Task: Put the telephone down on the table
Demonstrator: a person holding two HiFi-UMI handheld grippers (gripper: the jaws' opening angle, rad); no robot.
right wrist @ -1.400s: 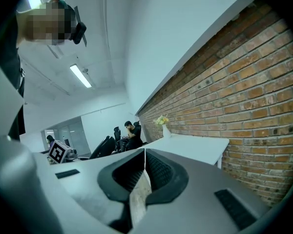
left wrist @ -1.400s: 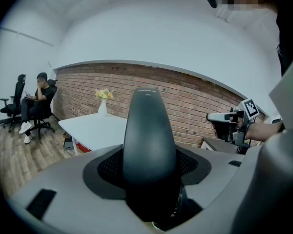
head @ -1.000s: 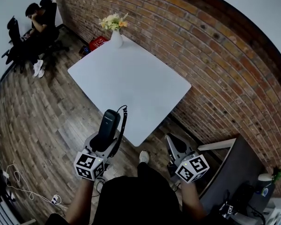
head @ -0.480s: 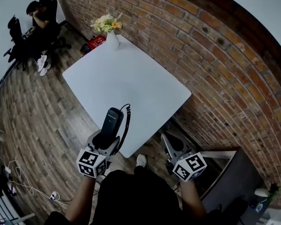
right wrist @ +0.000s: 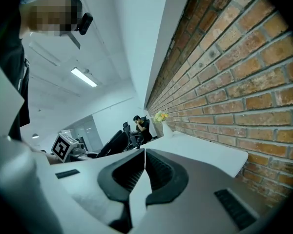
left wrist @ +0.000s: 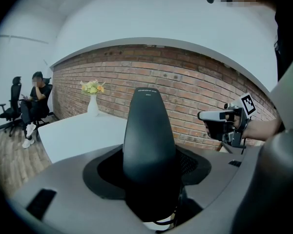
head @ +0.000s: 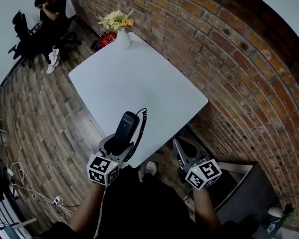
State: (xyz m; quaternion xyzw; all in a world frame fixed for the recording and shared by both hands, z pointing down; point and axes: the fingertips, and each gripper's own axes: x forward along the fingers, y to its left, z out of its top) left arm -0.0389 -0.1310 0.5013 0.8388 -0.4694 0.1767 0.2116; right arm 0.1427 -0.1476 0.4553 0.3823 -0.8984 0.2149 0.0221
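A black telephone handset with a coiled cord stands upright in my left gripper, which is shut on its lower part. It hangs over the near edge of the white square table. In the left gripper view the handset rises between the jaws and hides the gap. My right gripper is off the table's near right corner, above the floor, shut with nothing in it. Its jaws meet along a thin seam. The left gripper view also shows the right gripper.
A white vase of flowers stands at the table's far corner. A brick wall runs along the right side. A person sits on an office chair at the far left. Cables lie on the wood floor. A dark desk is at the lower right.
Both grippers have come closer to the table. The handset's top now reaches a little further over the table's near edge. The grip on it is the same.
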